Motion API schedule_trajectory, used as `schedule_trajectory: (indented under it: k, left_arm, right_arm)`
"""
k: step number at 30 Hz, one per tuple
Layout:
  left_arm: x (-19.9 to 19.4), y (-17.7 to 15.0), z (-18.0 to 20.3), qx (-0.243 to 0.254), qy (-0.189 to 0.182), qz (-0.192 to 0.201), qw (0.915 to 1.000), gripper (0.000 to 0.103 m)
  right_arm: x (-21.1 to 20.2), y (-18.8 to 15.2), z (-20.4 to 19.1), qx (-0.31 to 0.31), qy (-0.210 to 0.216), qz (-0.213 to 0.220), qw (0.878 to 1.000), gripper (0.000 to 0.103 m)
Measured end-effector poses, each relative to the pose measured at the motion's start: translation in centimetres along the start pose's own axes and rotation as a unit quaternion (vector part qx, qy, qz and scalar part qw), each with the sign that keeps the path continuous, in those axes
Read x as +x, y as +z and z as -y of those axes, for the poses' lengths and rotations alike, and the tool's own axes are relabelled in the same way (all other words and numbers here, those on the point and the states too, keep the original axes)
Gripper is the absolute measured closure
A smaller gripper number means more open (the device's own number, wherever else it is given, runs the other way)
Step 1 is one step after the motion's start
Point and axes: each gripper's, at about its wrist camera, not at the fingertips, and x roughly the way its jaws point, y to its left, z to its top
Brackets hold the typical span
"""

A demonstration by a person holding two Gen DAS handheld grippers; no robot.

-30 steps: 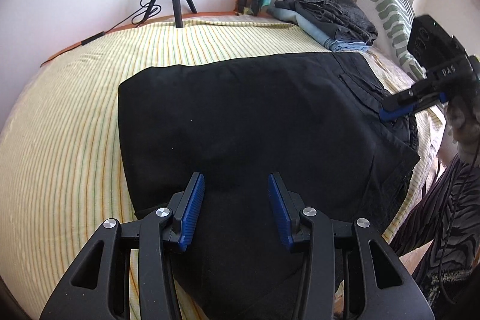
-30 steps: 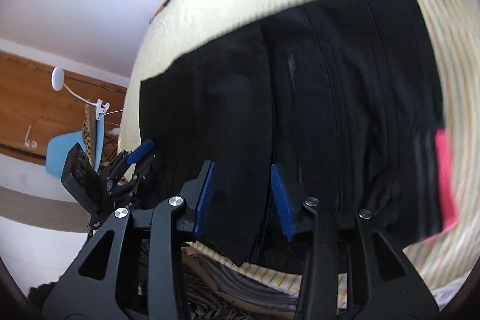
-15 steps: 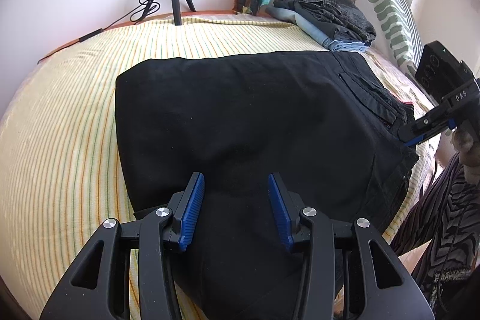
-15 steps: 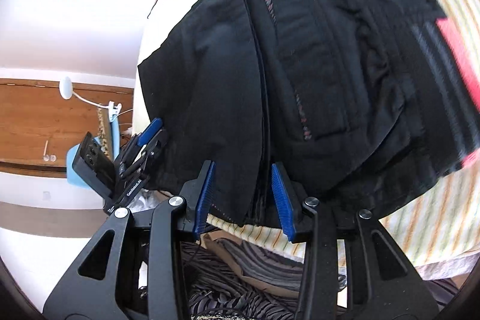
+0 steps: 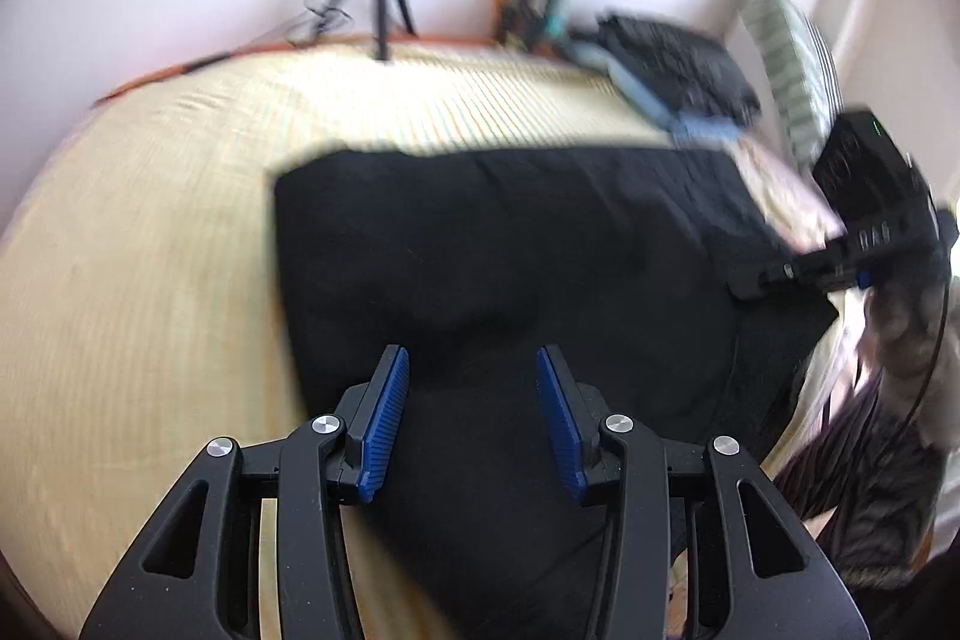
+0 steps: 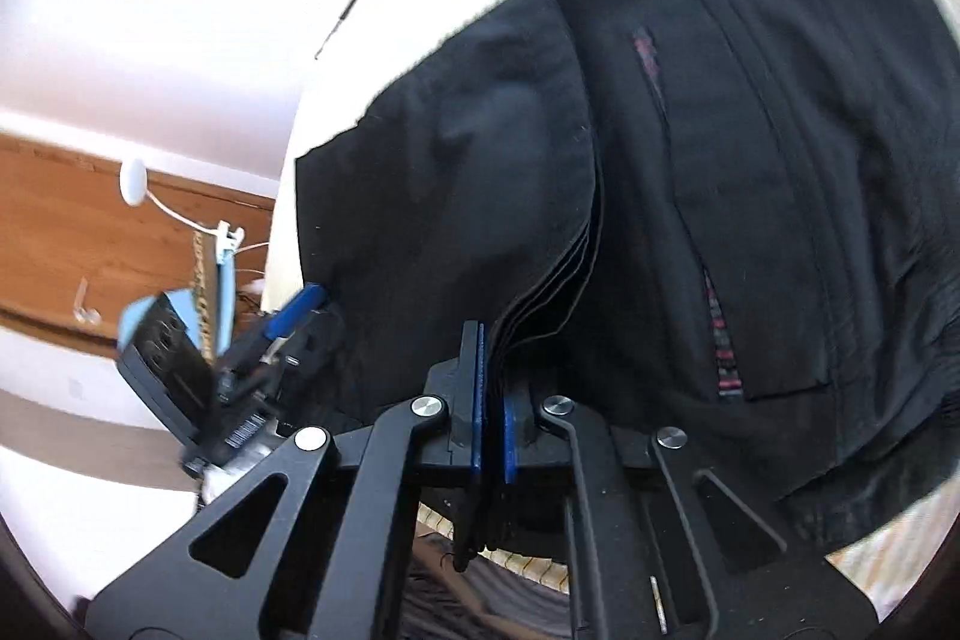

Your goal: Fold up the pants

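Two grippers work one pair of black pants (image 5: 510, 268) lying on the striped bedspread (image 5: 138, 280). Only the right wrist view shows the right gripper (image 6: 492, 400) pinched on the layered fabric edge; the left gripper (image 5: 474, 400) hangs wide above the pants.

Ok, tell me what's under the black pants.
The pants lie on a striped bedsheet, visible around them. Whatever lies directly beneath is covered.

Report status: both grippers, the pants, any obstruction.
Left gripper open, over the black pants on the striped bedsheet. Right gripper shut on the pants' stacked near edge. Clothes pile at the far corner, clear.
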Motion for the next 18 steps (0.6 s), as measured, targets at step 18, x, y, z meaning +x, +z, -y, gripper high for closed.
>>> schedule_trajectory:
  k: [18]
  left_arm:
    - [1.6, 2.7, 2.3, 0.098, 0.028, 0.017, 0.9946, 0.061]
  right_arm:
    - [-6.6, 0.7, 3.4, -0.018, -0.131, 0.048, 0.990, 0.098]
